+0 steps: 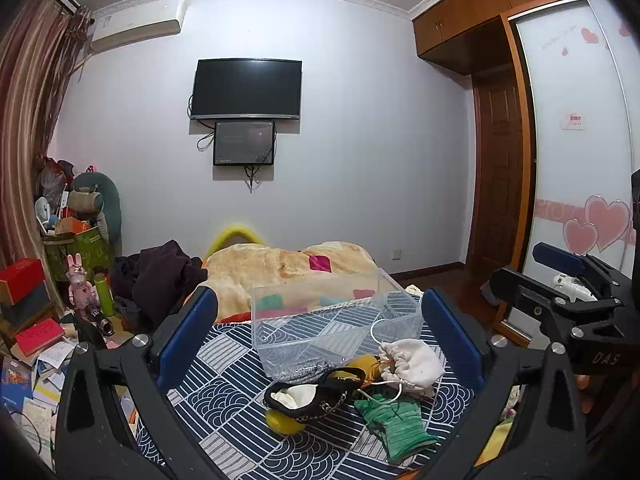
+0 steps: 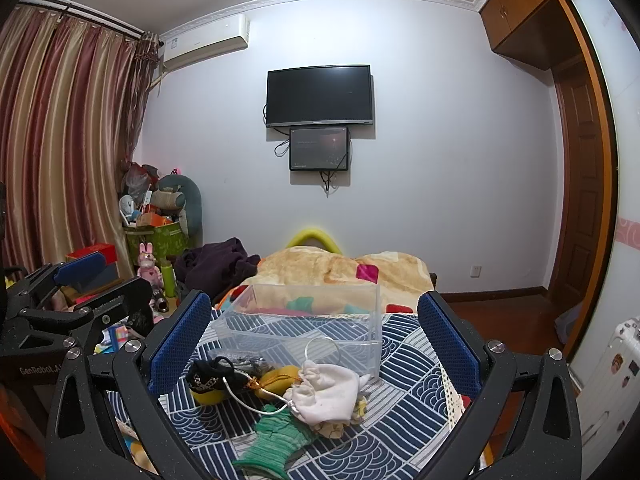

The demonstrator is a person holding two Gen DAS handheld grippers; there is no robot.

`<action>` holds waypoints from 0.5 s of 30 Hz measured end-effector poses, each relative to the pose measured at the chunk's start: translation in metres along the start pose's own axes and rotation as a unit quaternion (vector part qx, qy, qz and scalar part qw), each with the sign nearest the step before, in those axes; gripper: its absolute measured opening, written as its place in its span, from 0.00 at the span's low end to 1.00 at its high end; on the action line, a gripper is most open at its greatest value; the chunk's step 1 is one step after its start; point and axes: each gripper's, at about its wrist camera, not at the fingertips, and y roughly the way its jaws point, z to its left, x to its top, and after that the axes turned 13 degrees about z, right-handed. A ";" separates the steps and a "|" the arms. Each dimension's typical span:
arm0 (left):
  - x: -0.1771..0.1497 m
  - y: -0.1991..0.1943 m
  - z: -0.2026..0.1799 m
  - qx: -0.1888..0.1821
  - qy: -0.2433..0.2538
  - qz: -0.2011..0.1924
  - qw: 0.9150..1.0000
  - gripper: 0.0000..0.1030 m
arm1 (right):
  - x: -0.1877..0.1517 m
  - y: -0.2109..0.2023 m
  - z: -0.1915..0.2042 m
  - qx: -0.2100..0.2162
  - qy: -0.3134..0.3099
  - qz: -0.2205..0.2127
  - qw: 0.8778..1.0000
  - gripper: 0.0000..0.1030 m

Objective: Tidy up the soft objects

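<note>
**A:** What do I have, left to right?

**B:** My left claw is spread wide and holds nothing. Using the clear plastic bin as my landmark: just in front of it on the bed lies a heap of soft things. First comes a black slipper resting on something yellow, then a green knitted glove nearer me, then a white drawstring pouch touching the bin's front wall. My right claw is also spread and empty.

**A:** What could go wrong?

**B:** I'd judge the pouch's cord the main risk: it loops across the heap, so lifting one item could drag its neighbours. The bin looks light and may slide if nudged.

**A:** And the surroundings?

**B:** A navy-and-white patterned bedspread lies under the bin. Beyond the bin, a tan blanket, then a wall-mounted television. Left of the bin, clutter; right, a wardrobe.
</note>
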 end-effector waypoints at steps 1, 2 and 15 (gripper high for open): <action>0.000 0.001 0.000 0.000 0.000 0.002 1.000 1.00 | 0.000 0.000 0.000 0.000 0.000 0.000 1.000 1.00; 0.000 0.002 -0.001 -0.001 0.000 0.004 1.000 1.00 | 0.000 0.000 -0.001 0.000 0.001 0.001 1.000 1.00; -0.031 0.056 0.009 -0.005 0.001 0.103 0.995 1.00 | -0.030 0.040 -0.019 -0.010 0.005 0.080 0.997 1.00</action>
